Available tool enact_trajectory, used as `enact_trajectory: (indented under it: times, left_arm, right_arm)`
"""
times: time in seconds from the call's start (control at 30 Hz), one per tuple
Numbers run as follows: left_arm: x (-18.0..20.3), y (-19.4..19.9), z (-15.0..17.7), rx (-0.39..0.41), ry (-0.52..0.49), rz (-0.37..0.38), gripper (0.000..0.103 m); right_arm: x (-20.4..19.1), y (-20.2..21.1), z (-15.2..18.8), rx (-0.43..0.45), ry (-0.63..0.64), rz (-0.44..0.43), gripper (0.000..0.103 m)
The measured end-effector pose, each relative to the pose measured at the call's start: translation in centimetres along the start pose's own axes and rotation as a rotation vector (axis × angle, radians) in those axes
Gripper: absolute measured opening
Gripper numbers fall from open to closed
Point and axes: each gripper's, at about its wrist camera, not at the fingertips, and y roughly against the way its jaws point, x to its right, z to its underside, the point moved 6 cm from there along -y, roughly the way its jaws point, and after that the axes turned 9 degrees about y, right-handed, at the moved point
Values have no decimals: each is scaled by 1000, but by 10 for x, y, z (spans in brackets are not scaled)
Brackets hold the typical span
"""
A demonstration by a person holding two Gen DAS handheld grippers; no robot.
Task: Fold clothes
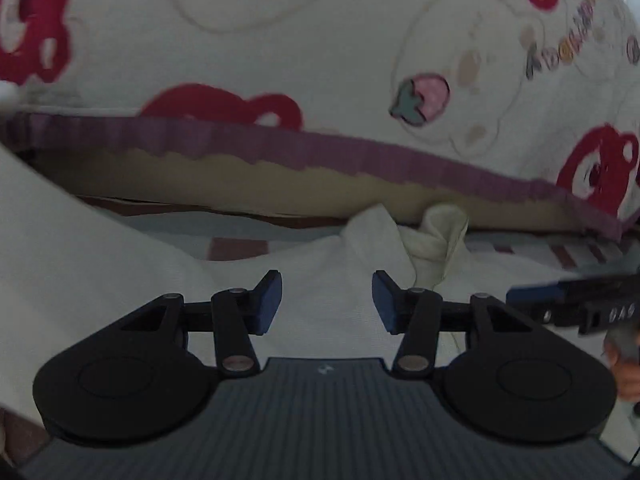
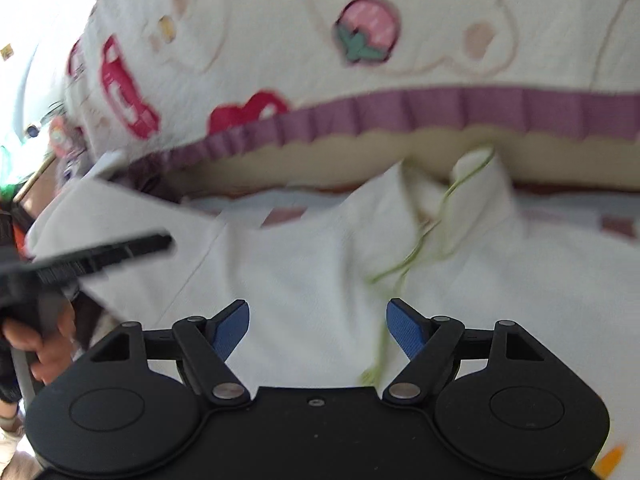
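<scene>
Left gripper [image 1: 327,300]: jaws apart, empty, above white garment [image 1: 120,264].
Right gripper [image 2: 318,330]: jaws wide, empty.
Blanket [image 2: 280,40]: printed, upper frame, purple-trimmed.

The white garment [image 2: 312,264] lies spread and rumpled below me, its collar [image 2: 472,184] bunched near the bed's edge, a thin green thread [image 2: 416,248] trailing across it.

White garment [image 2: 304,280]: matt woven cloth, softly creased, with thin green thread stitching [image 2: 416,256] trailing over it. Behind it the printed blanket [image 1: 320,40] looks like textured cotton, edged by a pleated purple fabric trim [image 1: 360,156]. The left gripper [image 1: 327,300] shows matt black plastic arms, dull metal pivot pins and rough blue pads; its body is ribbed grey. The right gripper [image 2: 318,326] matches, body smooth black.
</scene>
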Motion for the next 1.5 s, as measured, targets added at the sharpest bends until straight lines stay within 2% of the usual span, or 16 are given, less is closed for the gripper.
enact_trajectory:
  times: [0.1,0.27,0.37,0.5,0.57,0.6,0.63,0.77,0.97,1.07,1.13,1.2,1.23,1.3,1.37,1.5]
  left_arm:
    - [28,-67,-7,-55,-78,23,51]
    - [44,-150,-16,-106,-121,13,51]
    - [39,-166,-19,-114,-71,43,51]
    - [40,-162,-18,-101,-30,90,51]
    - [44,-156,-16,-83,-26,120,51]
    - [45,-152,-15,-73,-25,135,51]
    - [48,-150,-15,-68,-34,153,49]
    - [63,-153,-14,-89,-79,226,47]
    - [69,-191,-21,-155,114,220,35]
    - [68,-204,-29,-110,145,118,35]
    - [61,-209,-33,-51,128,-1,35]
    - [52,-212,-32,-45,143,-47,35]
    - [47,-211,-32,-53,160,-39,35]
    - [44,-204,-32,-60,177,2,35]
    - [45,-192,-34,-50,170,47,36]
    - [68,-170,-39,-77,171,250,39]
  right_arm:
    - [43,-8,-29,-7,10,137,81]
    - [101,-27,-68,-12,-85,183,81]
    - [116,-47,-80,-28,-124,169,81]
    - [114,-91,-76,-133,-38,172,77]
    - [111,-109,-72,-177,37,202,22]
    - [108,-107,-73,-147,76,229,8]
    - [104,-100,-76,-85,109,255,7]
    - [90,-54,-78,134,112,302,6]
    - [69,-33,-78,196,230,380,6]
    - [68,-40,-80,185,231,373,8]
    - [73,-48,-81,163,169,306,14]
    - [81,-45,-77,186,73,205,21]
    - [87,-37,-73,216,19,162,38]
    - [101,-18,-62,277,-87,95,54]
    - [122,-2,-47,306,-186,91,54]
    - [156,20,-8,210,-184,272,55]
